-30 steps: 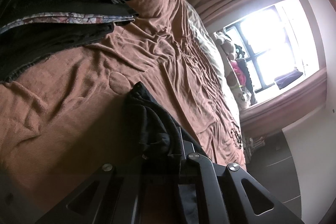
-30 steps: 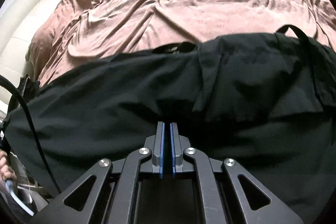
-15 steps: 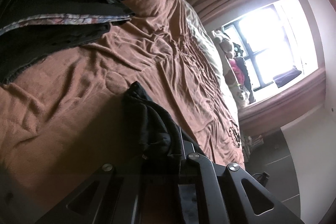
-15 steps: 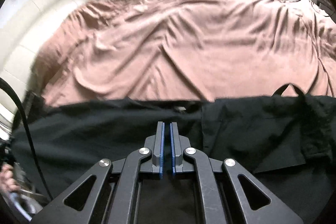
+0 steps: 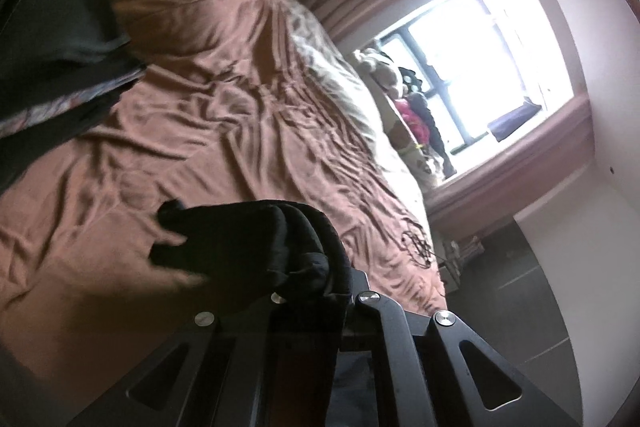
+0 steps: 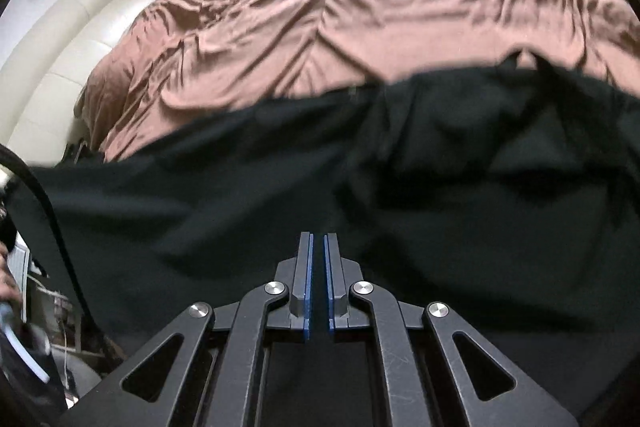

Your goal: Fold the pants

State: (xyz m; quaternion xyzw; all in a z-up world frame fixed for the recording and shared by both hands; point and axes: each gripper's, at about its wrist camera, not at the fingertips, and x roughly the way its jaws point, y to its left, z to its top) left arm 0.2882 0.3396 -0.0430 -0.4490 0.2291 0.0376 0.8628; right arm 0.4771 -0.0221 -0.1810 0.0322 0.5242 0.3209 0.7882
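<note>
In the left wrist view the bed (image 5: 224,131) fills the centre and left, a clothes pile (image 5: 52,67) on it at the left edge, the window (image 5: 492,67) at the upper right. Bunched pants (image 5: 248,247) sit low centre, over the gripper. In the right wrist view the pants (image 6: 240,203) span the frame's lower half, the bed (image 6: 360,27) behind them.

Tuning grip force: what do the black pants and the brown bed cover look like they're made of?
Black pants: thin matte woven cloth, probably cotton or a blend; hangs limp, bunches into soft rolls. Brown bed cover: smooth fabric with slight sheen, possibly microfibre; sharp fine creases catch light.
</note>
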